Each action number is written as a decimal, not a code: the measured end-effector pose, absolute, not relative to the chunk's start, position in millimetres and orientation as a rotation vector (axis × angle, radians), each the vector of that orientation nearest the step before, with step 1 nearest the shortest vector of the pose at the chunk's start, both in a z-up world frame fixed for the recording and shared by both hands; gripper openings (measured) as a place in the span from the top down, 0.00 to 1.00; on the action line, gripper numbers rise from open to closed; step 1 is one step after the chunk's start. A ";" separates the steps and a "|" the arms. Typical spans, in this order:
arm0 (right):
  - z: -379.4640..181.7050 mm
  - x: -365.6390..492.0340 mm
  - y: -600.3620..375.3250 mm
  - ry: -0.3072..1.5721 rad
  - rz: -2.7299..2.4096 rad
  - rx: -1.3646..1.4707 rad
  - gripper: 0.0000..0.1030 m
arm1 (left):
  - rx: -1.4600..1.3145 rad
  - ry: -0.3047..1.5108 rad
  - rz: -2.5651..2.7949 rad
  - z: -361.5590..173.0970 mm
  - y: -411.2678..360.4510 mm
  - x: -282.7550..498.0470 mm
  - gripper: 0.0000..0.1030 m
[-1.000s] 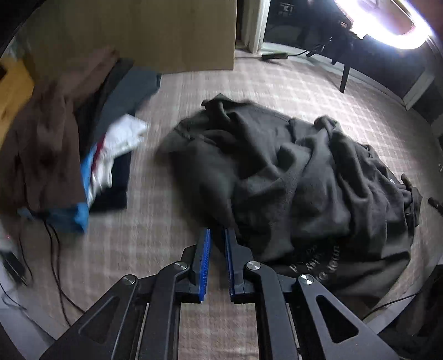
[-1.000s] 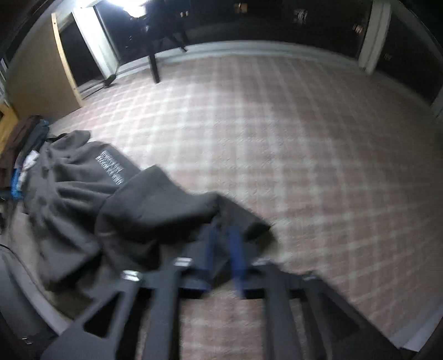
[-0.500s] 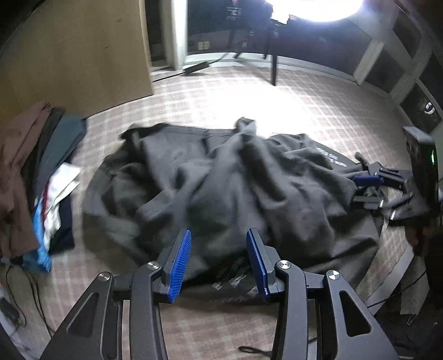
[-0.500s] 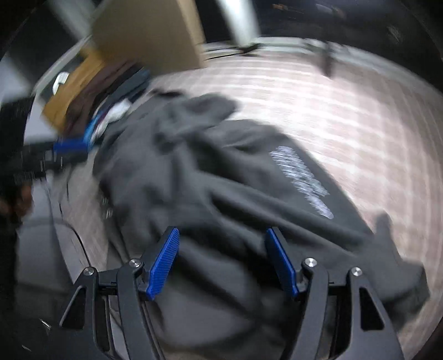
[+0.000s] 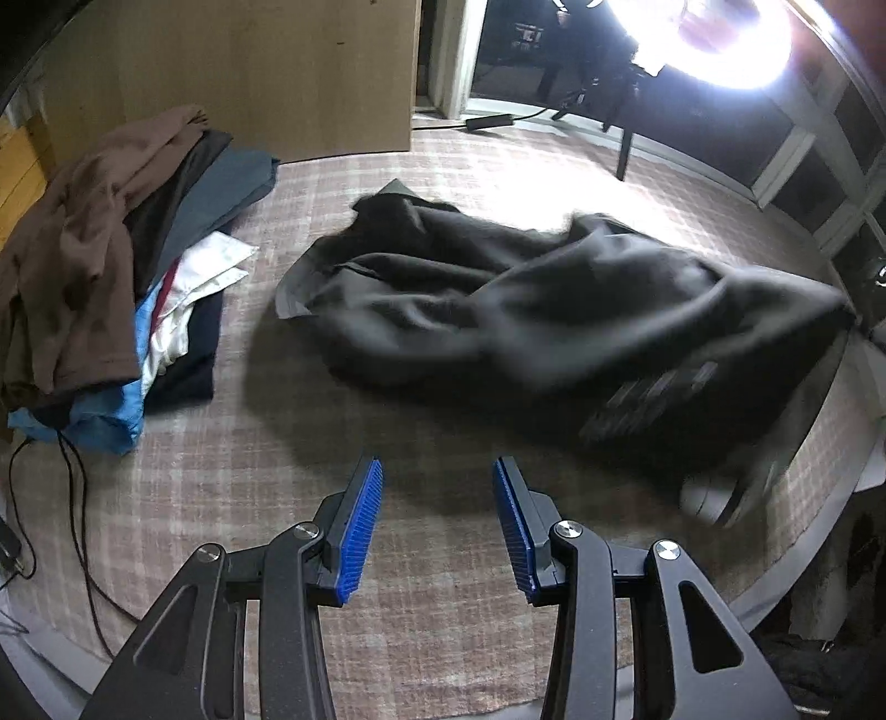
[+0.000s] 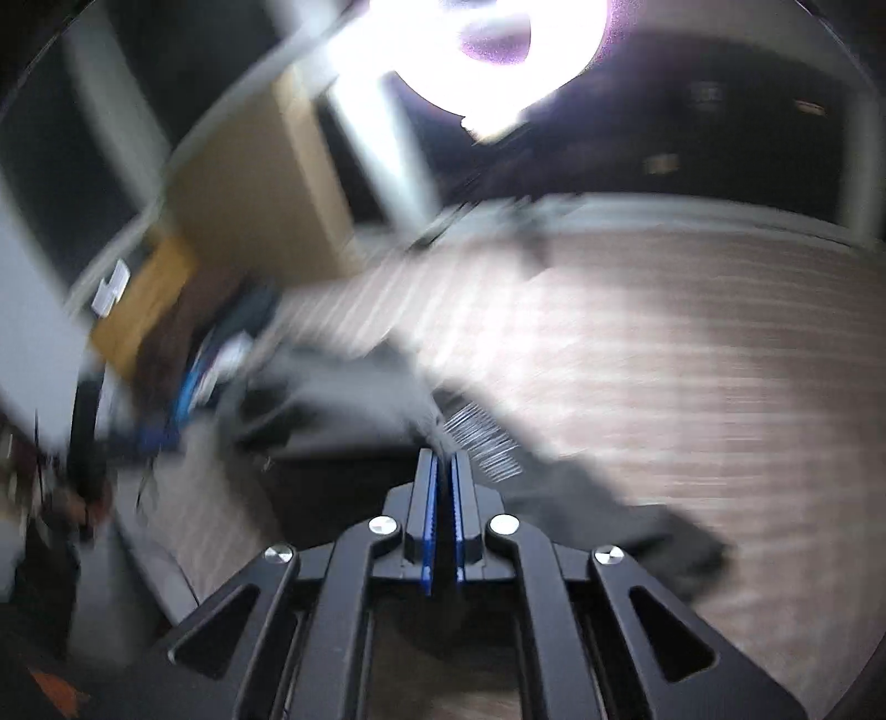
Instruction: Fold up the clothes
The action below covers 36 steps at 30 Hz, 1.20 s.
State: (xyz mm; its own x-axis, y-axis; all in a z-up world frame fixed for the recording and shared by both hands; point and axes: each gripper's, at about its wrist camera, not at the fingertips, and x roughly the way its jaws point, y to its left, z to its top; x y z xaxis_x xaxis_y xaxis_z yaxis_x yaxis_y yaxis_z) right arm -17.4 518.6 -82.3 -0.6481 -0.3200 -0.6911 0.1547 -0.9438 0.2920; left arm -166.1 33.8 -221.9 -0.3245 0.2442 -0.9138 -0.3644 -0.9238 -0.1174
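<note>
A dark grey sweatshirt (image 5: 498, 299) lies crumpled on the checked carpet, and its right end is lifted and blurred. In the left wrist view my left gripper (image 5: 437, 465) is open over bare carpet just in front of the sweatshirt, with nothing between its blue pads. In the right wrist view my right gripper (image 6: 441, 457) is shut, and a fold of the sweatshirt (image 6: 343, 399) runs up into its tips. White print shows on the cloth beside those tips. The right wrist view is heavily blurred.
A pile of clothes (image 5: 111, 266) in brown, blue, white and dark cloth sits at the left. A thin black cable (image 5: 77, 498) trails over the carpet below it. A wooden panel (image 5: 266, 72) stands behind, and a bright ring light (image 5: 720, 39) on a stand is at the back right.
My left gripper has opened and drawn back off the sweatshirt onto bare carpet. My right gripper opened over the cloth, then shut on it and rose, pulling the right end up.
</note>
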 end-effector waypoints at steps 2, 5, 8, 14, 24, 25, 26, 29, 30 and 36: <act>-72.4 -7.6 551.4 -0.307 -2.767 1.206 0.99 | -1.537 0.163 2.267 -222.1 41.2 -166.8 0.61; -83.4 -2.6 573.7 -0.306 -2.783 1.388 0.96 | -1.518 0.205 2.229 -224.1 57.8 -171.9 0.61; -93.0 -4.1 565.4 -0.316 -2.681 1.405 0.79 | -1.509 0.219 2.198 -226.3 72.8 -181.0 0.60; -114.0 -53.5 478.3 -0.280 -2.442 1.335 0.31 | -1.491 0.246 2.180 -229.6 92.7 -197.8 0.56; -189.6 -197.0 336.6 0.096 -2.250 1.496 0.31 | -1.590 0.194 2.334 -241.3 42.1 -269.5 0.53; -197.1 -206.2 327.7 0.106 -2.230 1.504 0.31 | -1.601 0.193 2.339 -244.4 37.5 -279.7 0.53; -203.3 -212.0 319.4 0.105 -2.208 1.503 0.31 | -1.608 0.197 2.341 -248.6 35.2 -288.1 0.53; -212.6 -219.3 299.9 0.118 -2.160 1.472 0.35 | -1.635 0.222 2.345 -261.7 29.6 -311.1 0.52; -212.1 -217.9 295.4 0.129 -2.152 1.451 0.65 | -1.655 0.238 2.346 -267.2 28.3 -318.4 0.52; -143.0 -176.7 334.4 -0.181 -2.177 1.222 0.96 | -1.644 0.278 2.342 -268.5 18.0 -331.0 0.52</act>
